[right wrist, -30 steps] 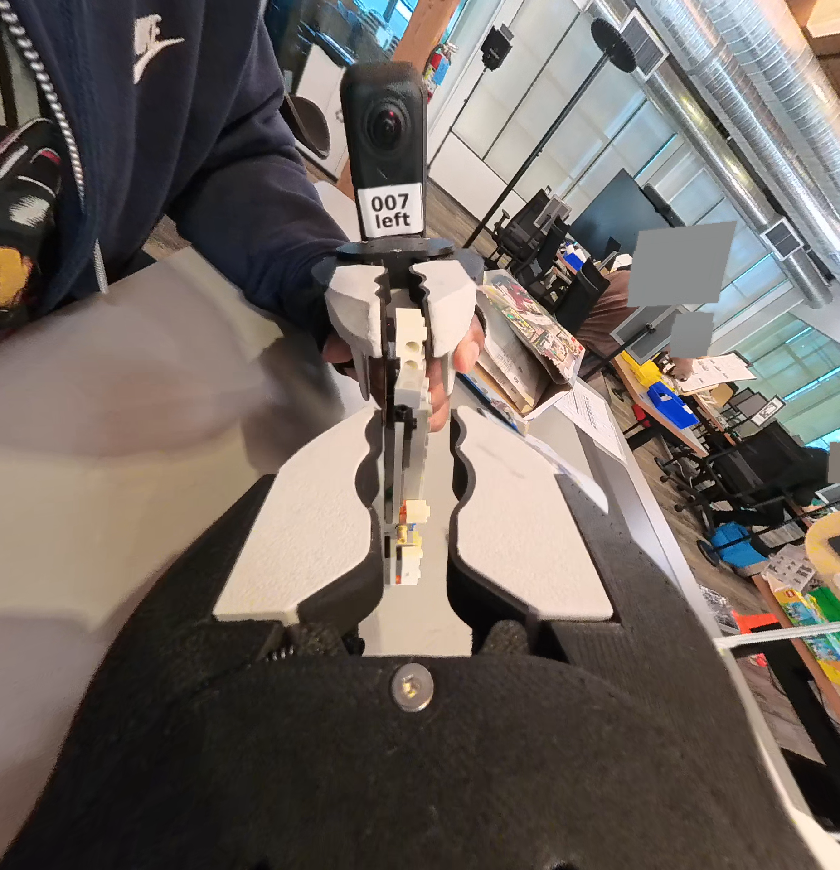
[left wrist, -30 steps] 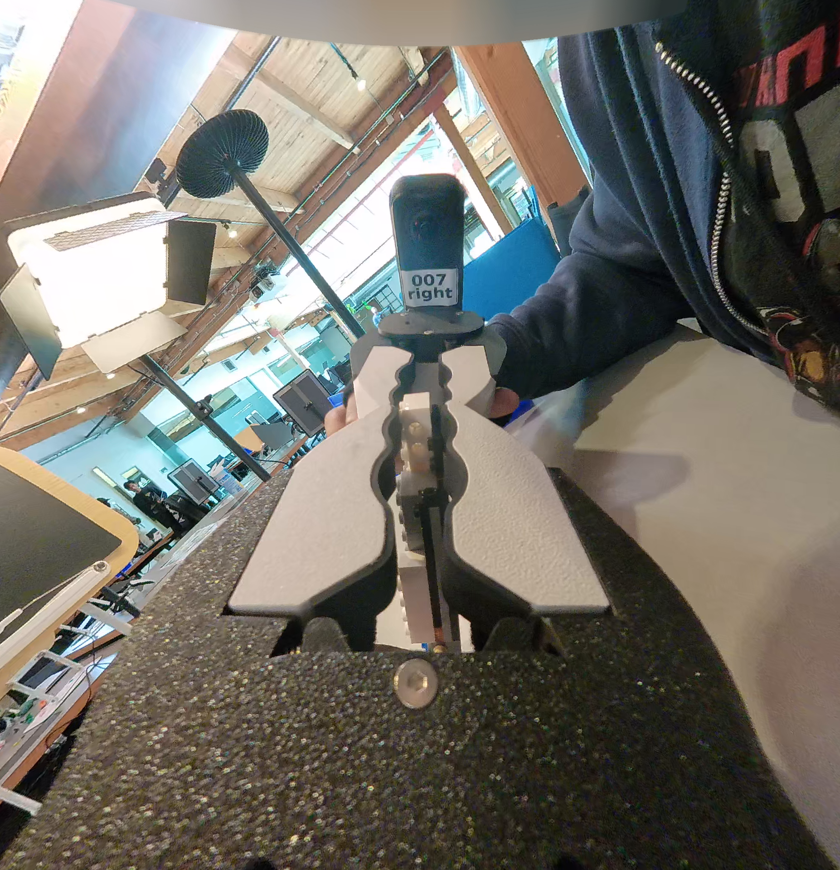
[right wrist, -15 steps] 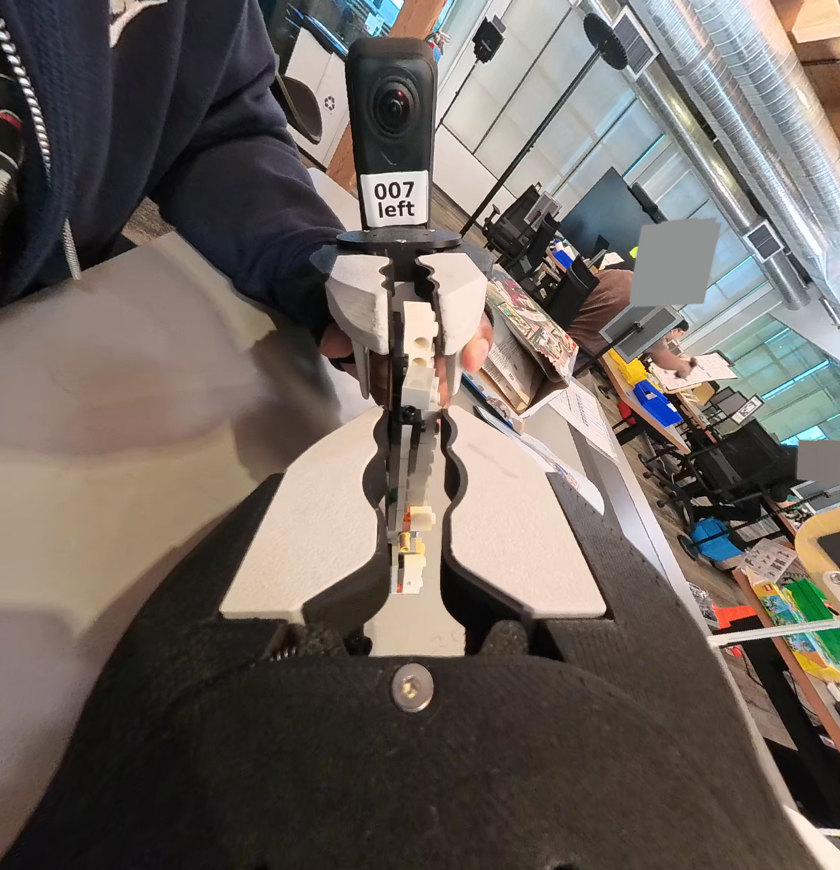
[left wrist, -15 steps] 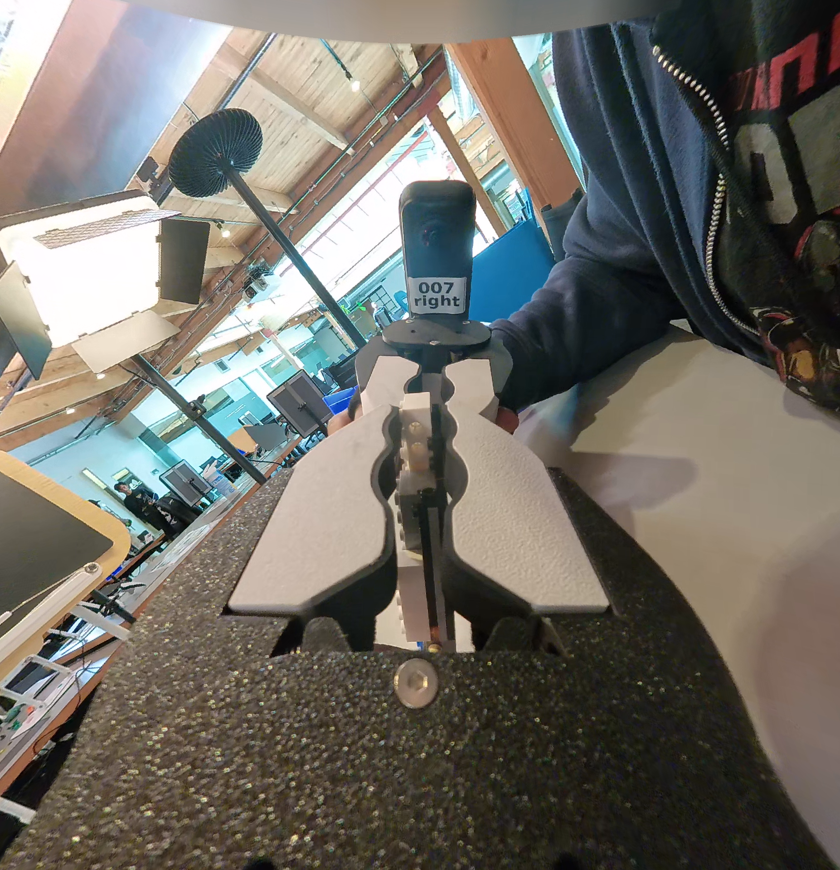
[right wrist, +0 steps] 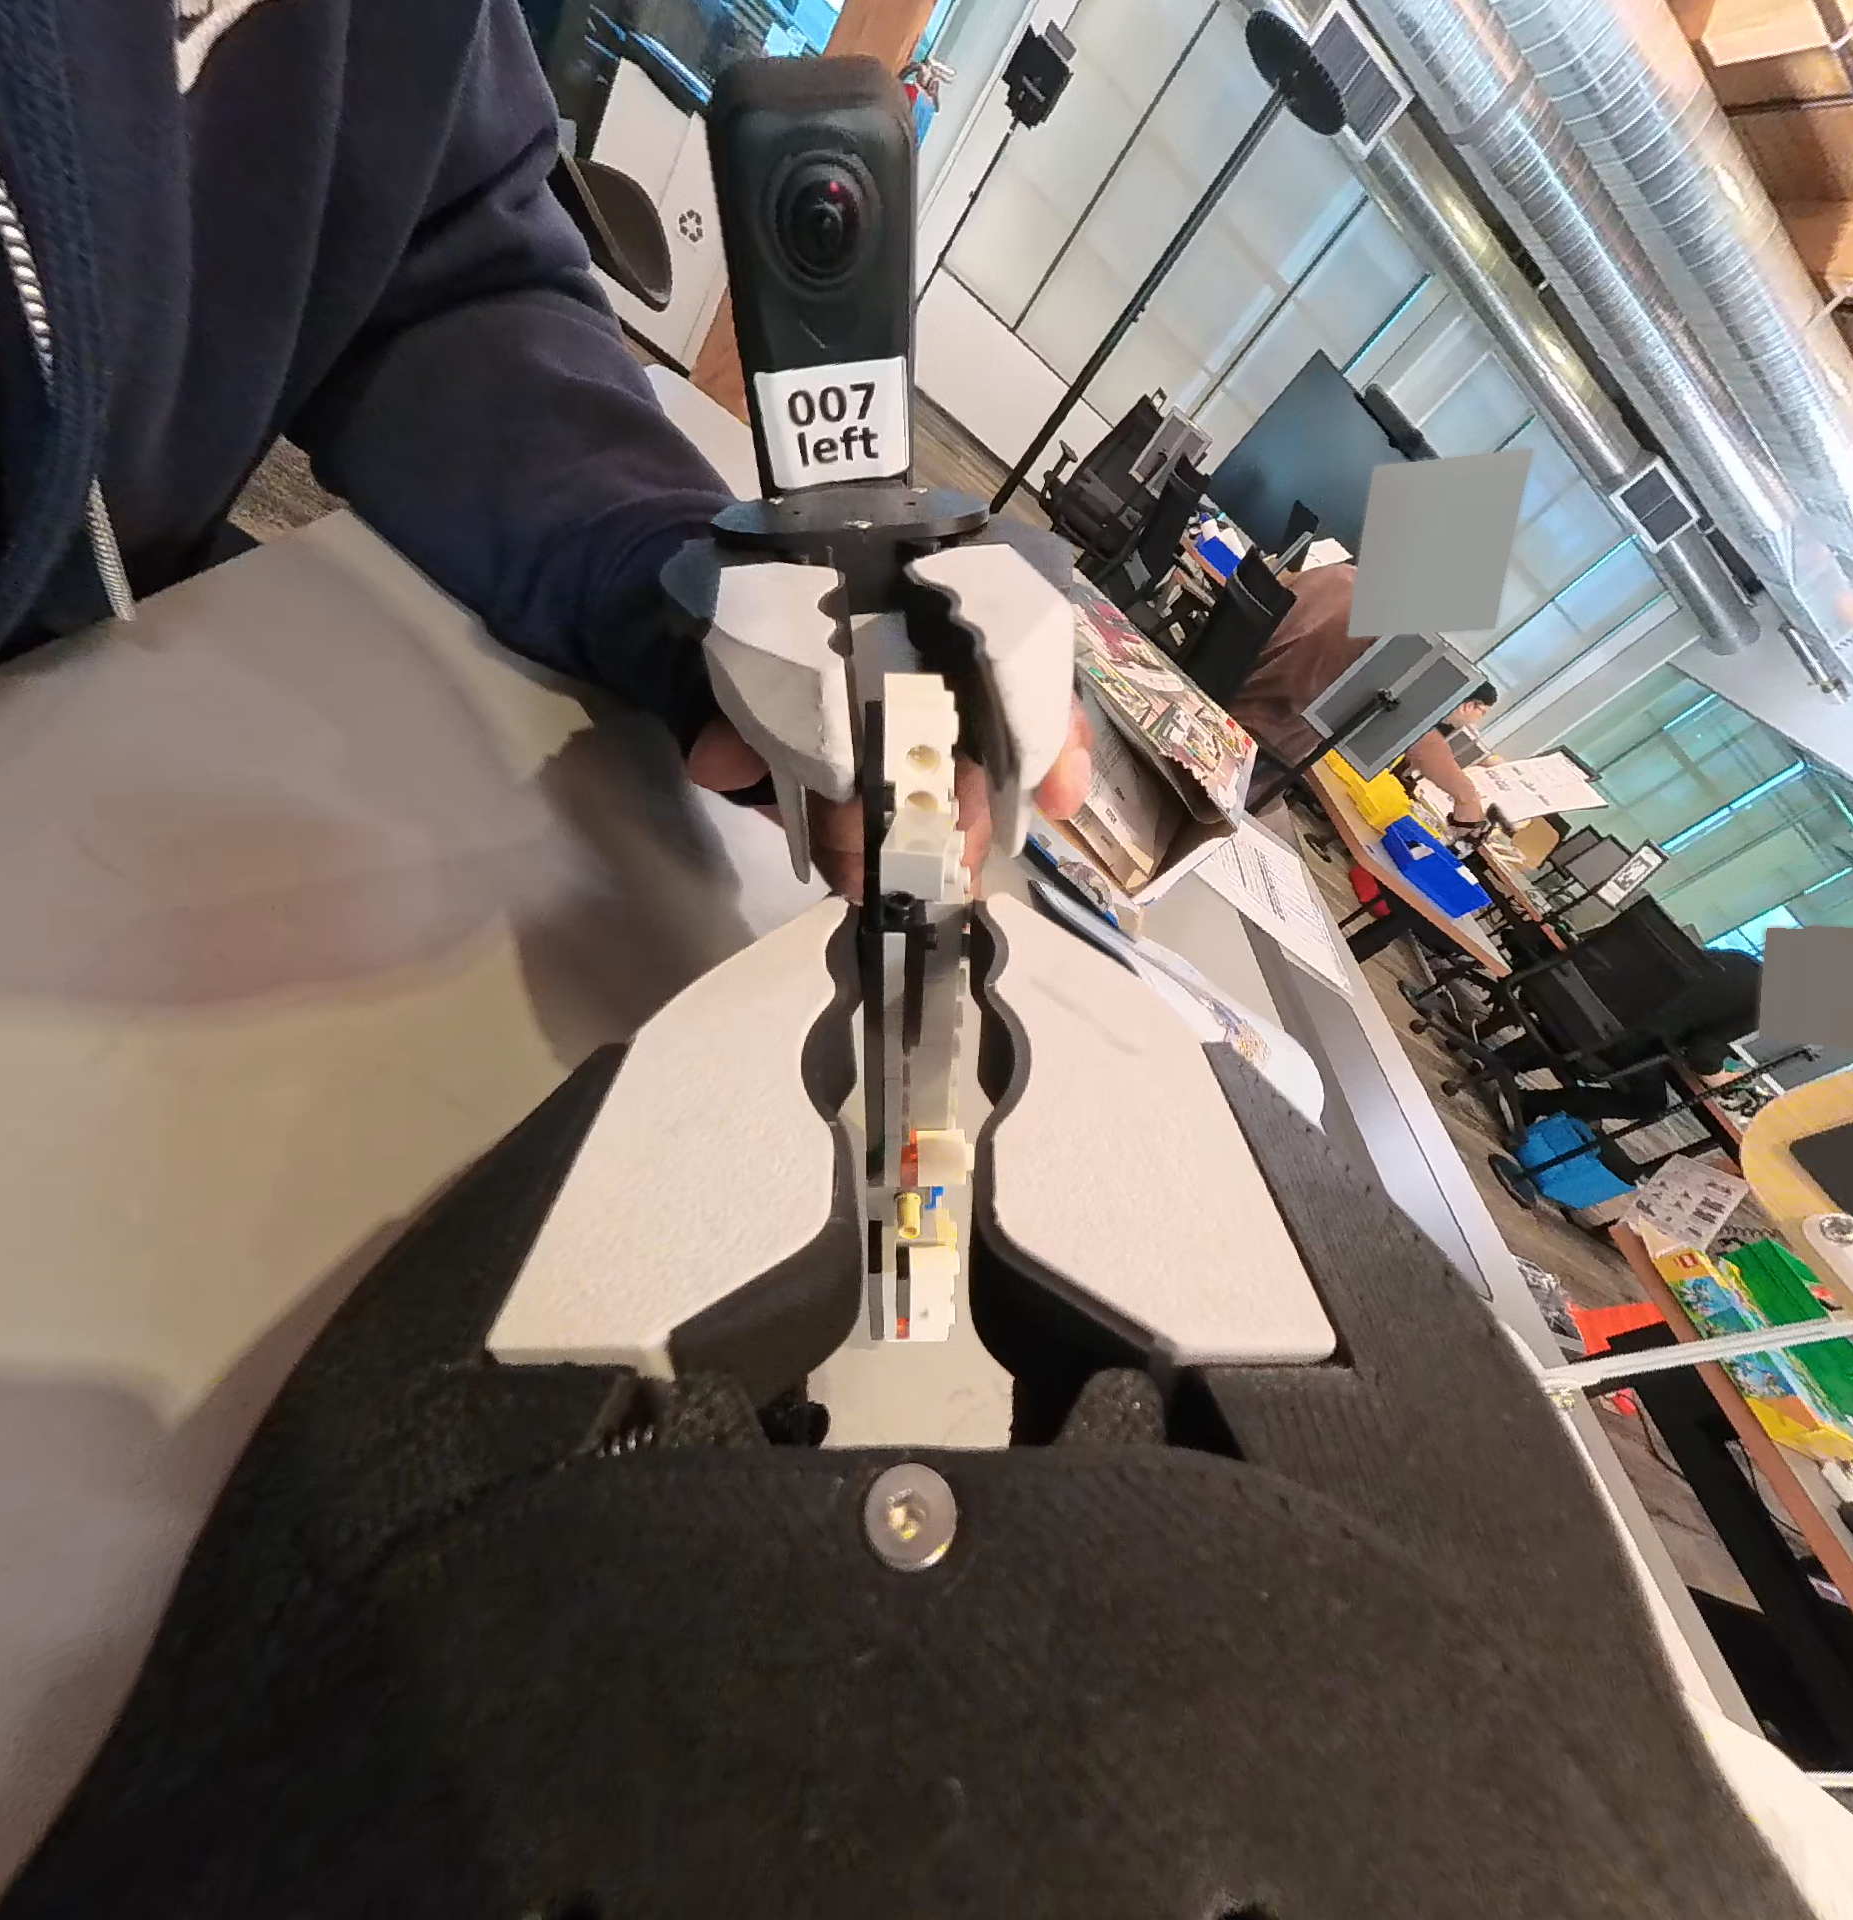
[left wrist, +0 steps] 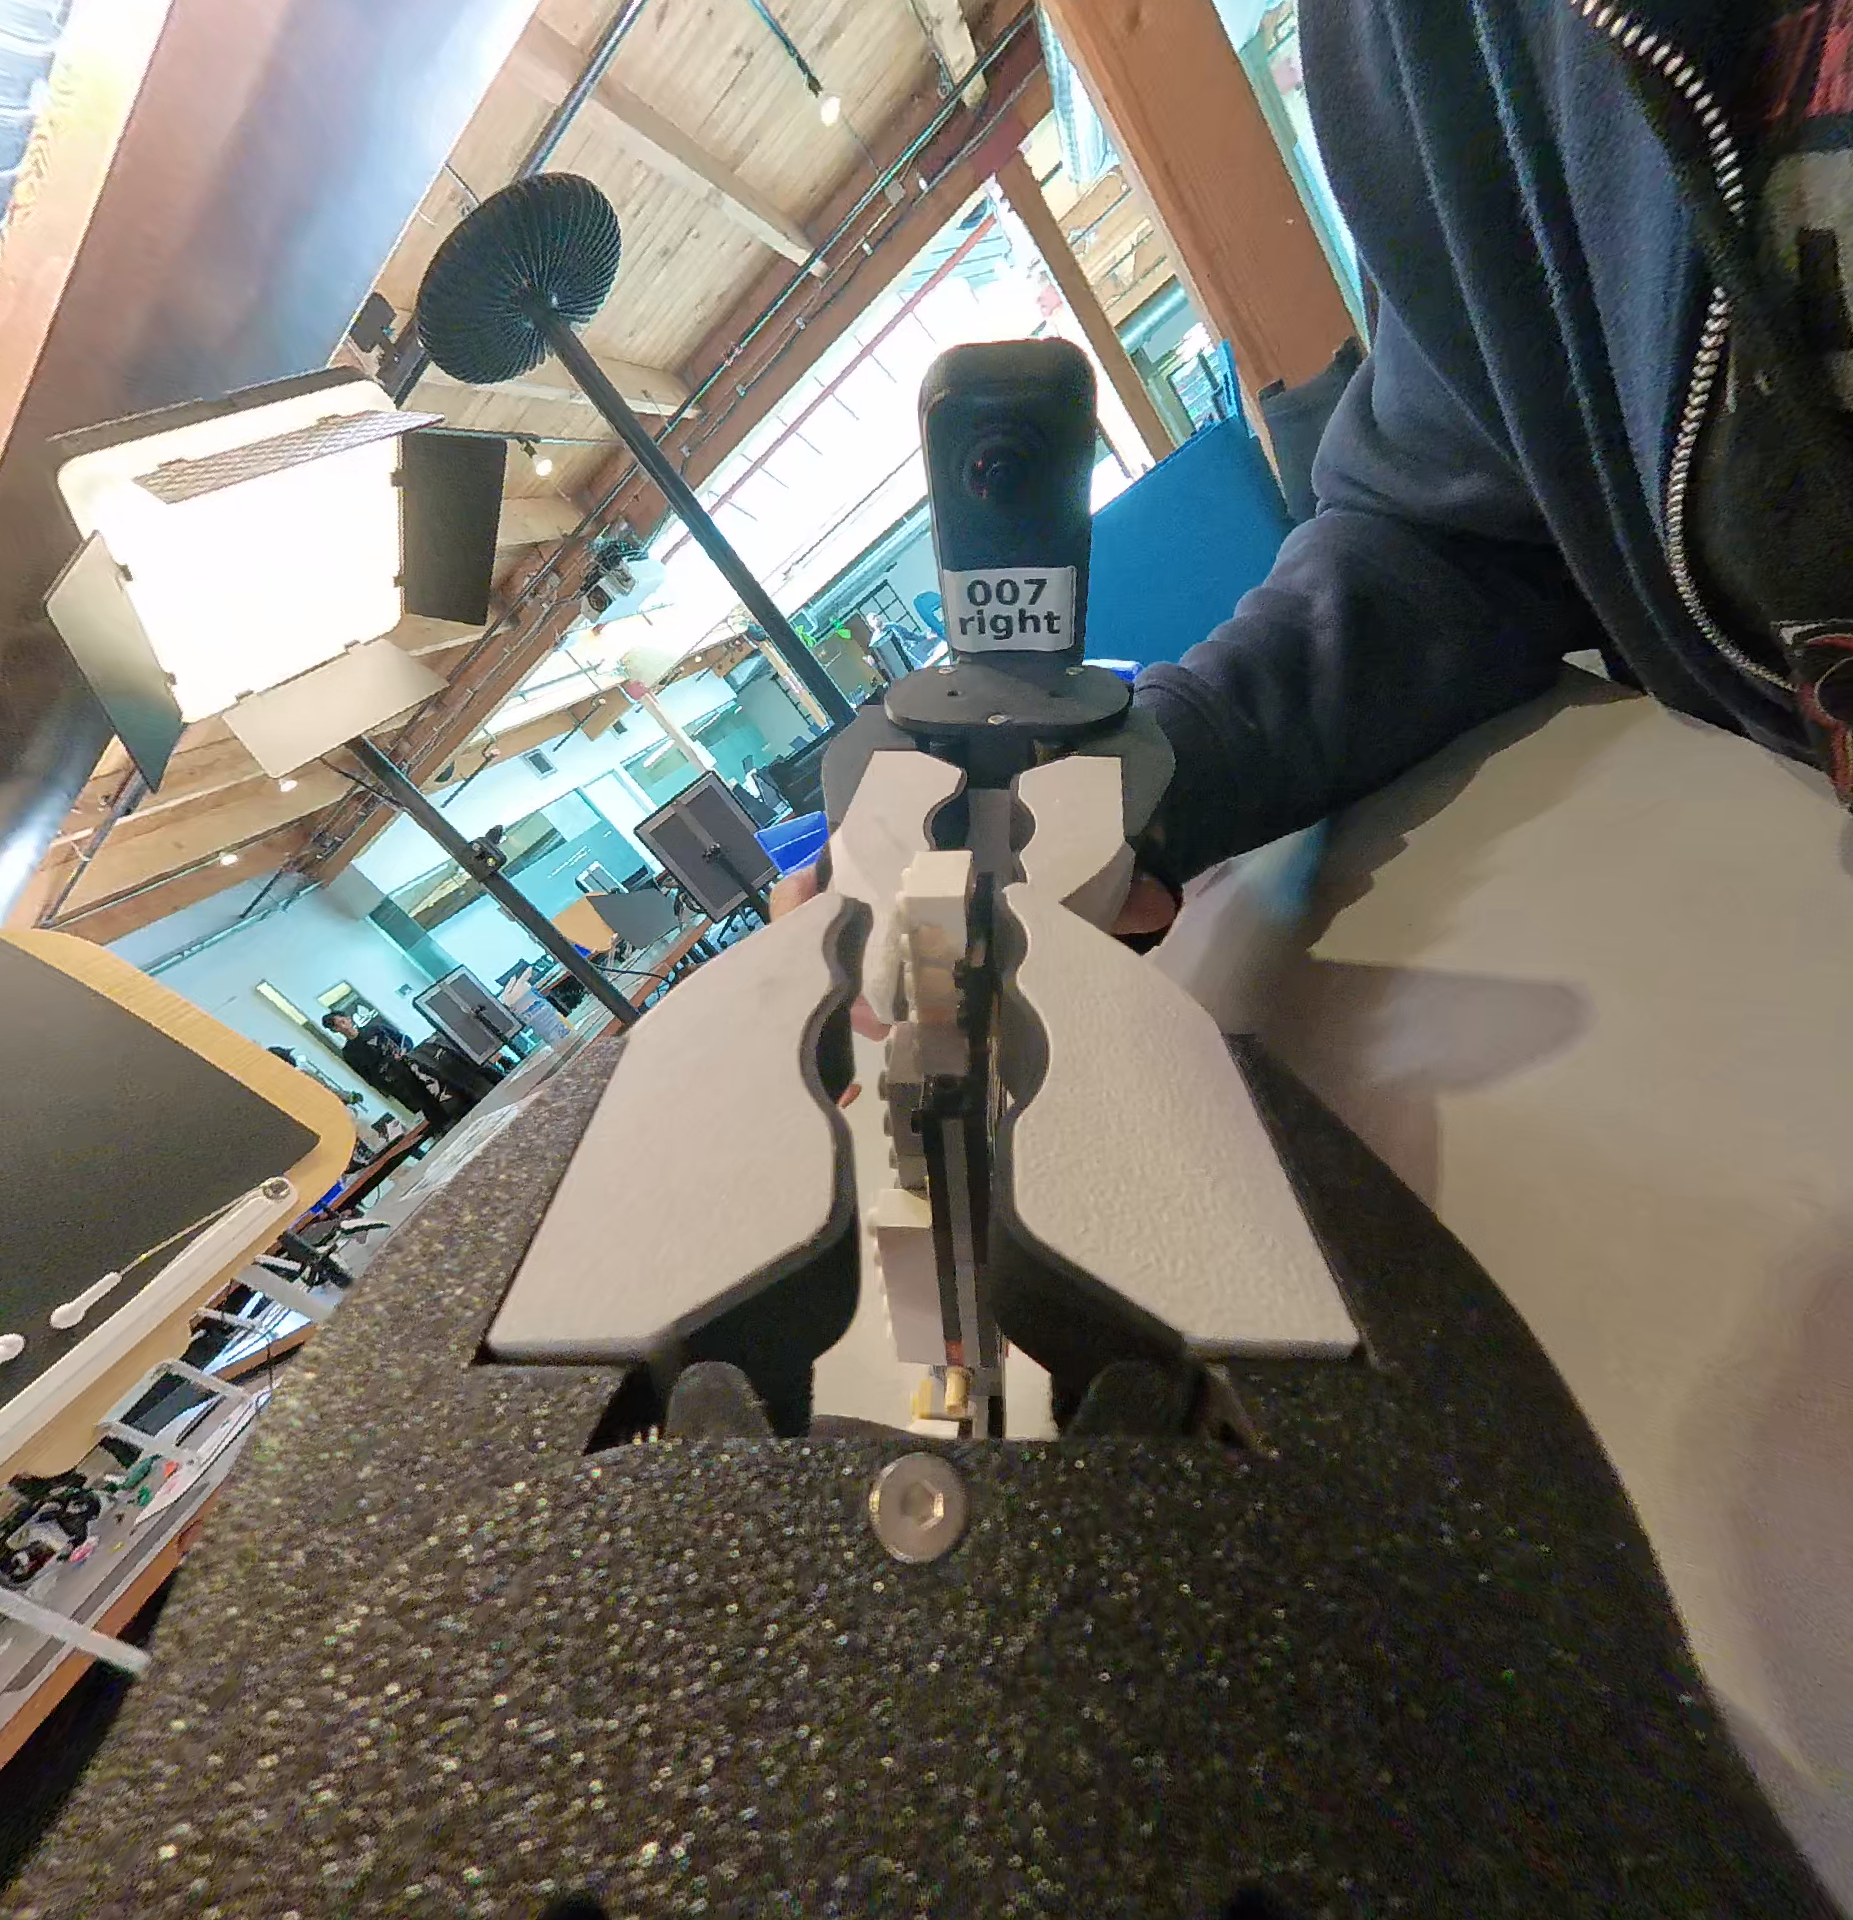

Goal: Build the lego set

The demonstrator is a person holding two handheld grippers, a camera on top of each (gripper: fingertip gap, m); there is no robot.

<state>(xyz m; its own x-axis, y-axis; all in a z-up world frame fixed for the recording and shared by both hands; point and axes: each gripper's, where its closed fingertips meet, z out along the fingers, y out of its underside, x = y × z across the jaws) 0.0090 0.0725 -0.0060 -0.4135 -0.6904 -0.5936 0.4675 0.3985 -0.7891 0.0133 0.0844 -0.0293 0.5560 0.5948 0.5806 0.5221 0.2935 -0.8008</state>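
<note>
Right gripper [right wrist: 917, 925]: clamped on brick model [right wrist: 906, 1091]. Left gripper [right wrist: 906, 769], at 12 o'clock: fingers apart around model's white end, contact unclear. Handover stage: undetermined.

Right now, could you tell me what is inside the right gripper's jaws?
A white, grey and black brick build, pressed between the fingers of the right gripper; its far end reaches the left gripper. Its underside is hidden.

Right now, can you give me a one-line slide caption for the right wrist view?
Right claw and left claw meet nose to nose around one long brick model above a white table.
</note>
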